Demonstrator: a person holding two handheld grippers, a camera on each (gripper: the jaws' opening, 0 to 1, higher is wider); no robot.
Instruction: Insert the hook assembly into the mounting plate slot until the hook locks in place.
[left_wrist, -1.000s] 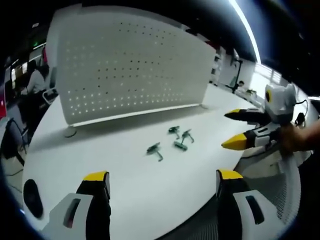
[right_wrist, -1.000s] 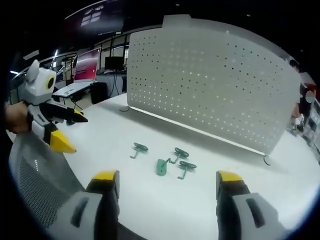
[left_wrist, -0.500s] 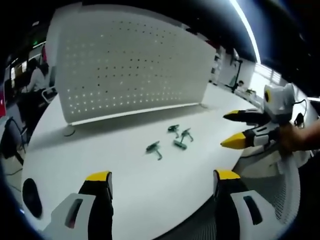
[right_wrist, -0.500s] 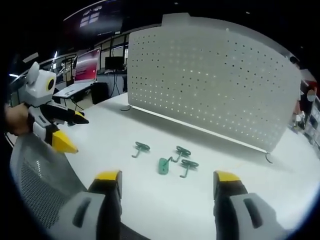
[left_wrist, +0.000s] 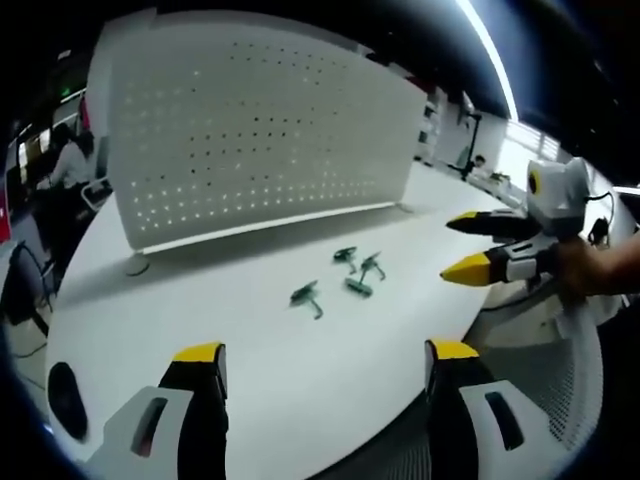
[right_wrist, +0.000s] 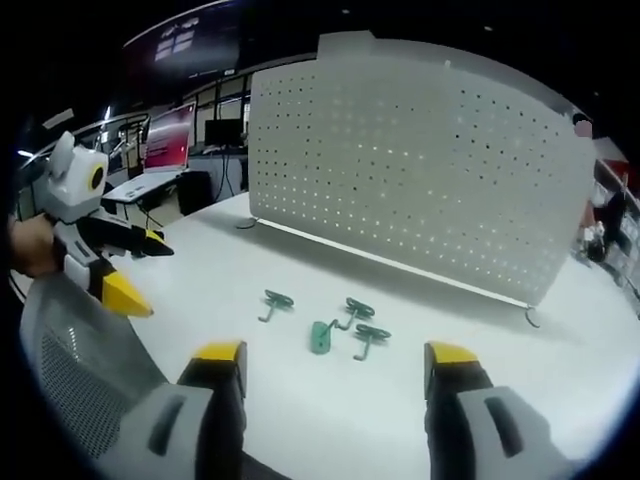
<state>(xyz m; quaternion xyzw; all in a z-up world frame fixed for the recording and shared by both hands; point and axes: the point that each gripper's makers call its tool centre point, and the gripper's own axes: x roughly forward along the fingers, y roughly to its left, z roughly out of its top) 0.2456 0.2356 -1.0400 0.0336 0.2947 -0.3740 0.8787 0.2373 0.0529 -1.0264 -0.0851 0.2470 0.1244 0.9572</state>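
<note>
Four green hooks (right_wrist: 320, 336) lie loose on the white table (right_wrist: 230, 260) in front of the pegboard (right_wrist: 420, 170) — well apart from both grippers. Left gripper (left_wrist: 315, 365) and right gripper (right_wrist: 330, 365) — jaws spread, holding nothing.

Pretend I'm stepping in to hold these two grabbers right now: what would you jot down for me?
Left gripper: jaws open, holding nothing, hanging over the near edge of the white table.
Right gripper: jaws open, holding nothing, also at the near edge.
Things: the green hooks lie loose on the table in a small cluster, one of them a little apart. The white pegboard stands upright behind them.
Done: nothing yet; no hook has been picked up and none hangs on the board.
Left: grasp a hook, carry it to the pegboard, push it into a hole until it locks.
</note>
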